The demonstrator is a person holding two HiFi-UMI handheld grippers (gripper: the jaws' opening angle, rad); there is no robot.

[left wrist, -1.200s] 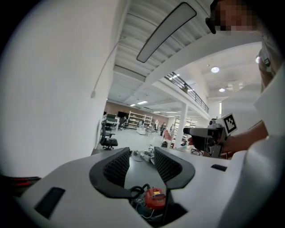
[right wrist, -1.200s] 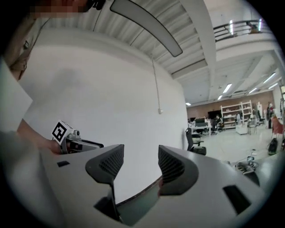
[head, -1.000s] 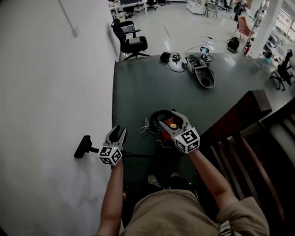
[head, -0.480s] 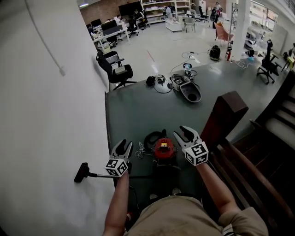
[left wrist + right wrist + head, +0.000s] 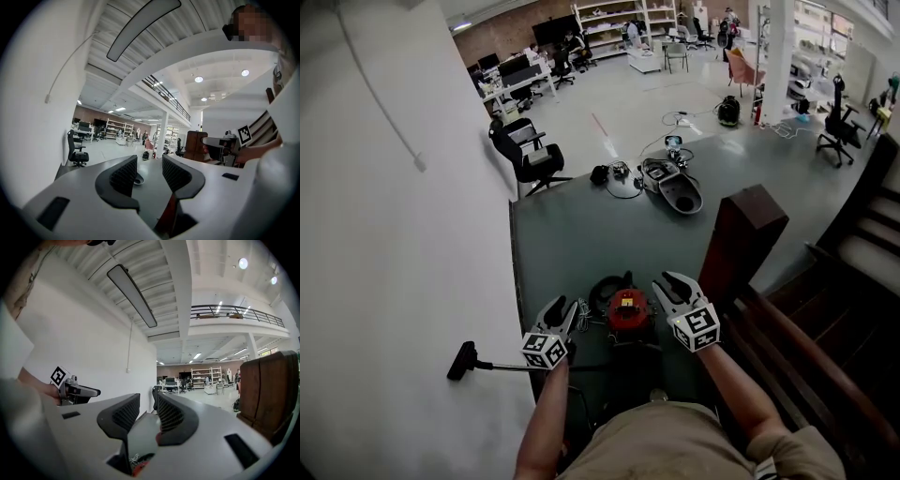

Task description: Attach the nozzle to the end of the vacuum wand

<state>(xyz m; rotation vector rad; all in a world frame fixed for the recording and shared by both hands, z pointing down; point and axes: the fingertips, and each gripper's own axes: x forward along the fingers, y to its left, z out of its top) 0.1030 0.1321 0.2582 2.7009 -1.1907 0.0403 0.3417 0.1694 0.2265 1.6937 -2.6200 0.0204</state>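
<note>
A red vacuum canister [image 5: 626, 309] stands on the dark green floor in front of my feet. A thin dark wand [image 5: 511, 367] runs left from it, low by the white wall, and ends in a black nozzle head [image 5: 461, 361]. My left gripper [image 5: 560, 314] [image 5: 150, 165] hovers above the wand, pointing forward, its jaws a narrow gap apart with nothing between them. My right gripper [image 5: 672, 281] [image 5: 148, 401] hovers just right of the canister. Its jaws have just been closing and are now shut, with nothing between them.
A white wall [image 5: 403, 234] lines the left side. A dark wooden newel post [image 5: 741, 234] and stair rails [image 5: 825, 375] stand to the right. Another vacuum body [image 5: 677, 192] with cables lies further ahead, near a black office chair [image 5: 525, 150].
The right jaws have gone from wide open to shut. Both grippers have shifted, the right one from over the canister to its right side. The head view has tilted up.
</note>
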